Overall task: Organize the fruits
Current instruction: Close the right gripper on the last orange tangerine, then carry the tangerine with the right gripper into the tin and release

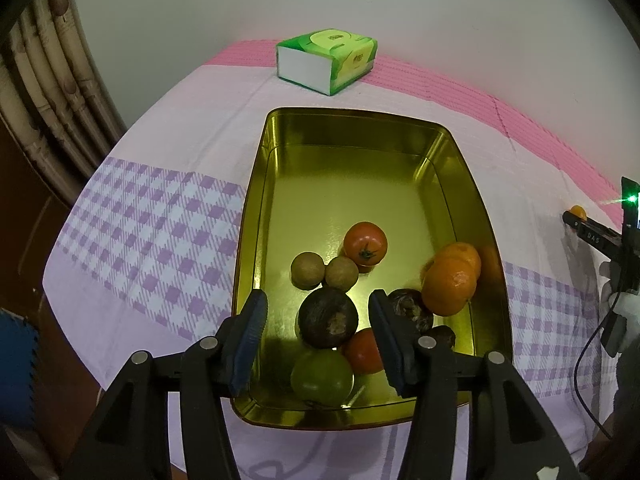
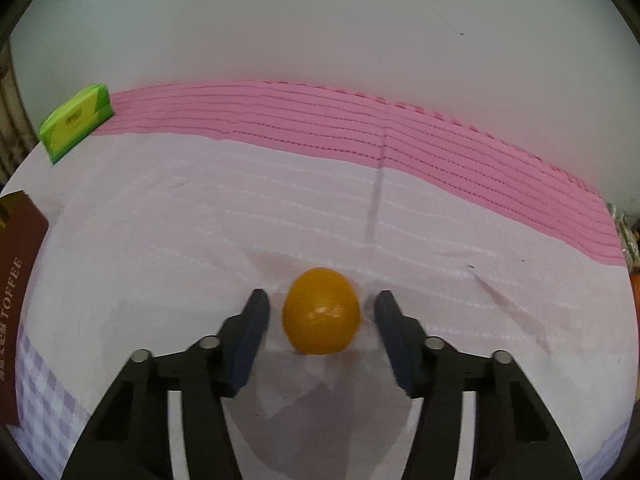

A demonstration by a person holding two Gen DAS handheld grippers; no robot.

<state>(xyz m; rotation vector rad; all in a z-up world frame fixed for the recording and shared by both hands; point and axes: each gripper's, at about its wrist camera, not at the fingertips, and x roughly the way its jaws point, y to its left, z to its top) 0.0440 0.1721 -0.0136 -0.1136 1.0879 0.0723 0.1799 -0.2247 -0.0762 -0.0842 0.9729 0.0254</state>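
Observation:
A gold tin (image 1: 256,200) on the cloth holds several fruits: a red tomato (image 1: 366,244), two tan round fruits (image 1: 307,271), oranges (image 1: 450,286), a green fruit (image 1: 322,378) and a dark round fruit (image 1: 326,318). My left gripper (image 1: 318,312) hangs open over the tin's near end, its pads on either side of the dark fruit and clear of it. In the right wrist view a yellow-orange fruit (image 2: 320,316) lies on the cloth between the fingers of my right gripper (image 2: 322,298). A small gap shows on each side, so the pads do not press on it.
A green tissue pack (image 1: 326,60) lies at the back near the pink strip by the wall. The tin's brown outer side (image 2: 20,280) shows at the left edge of the right wrist view. Pale cloth lies around the yellow-orange fruit. A curtain (image 1: 48,92) hangs at the left.

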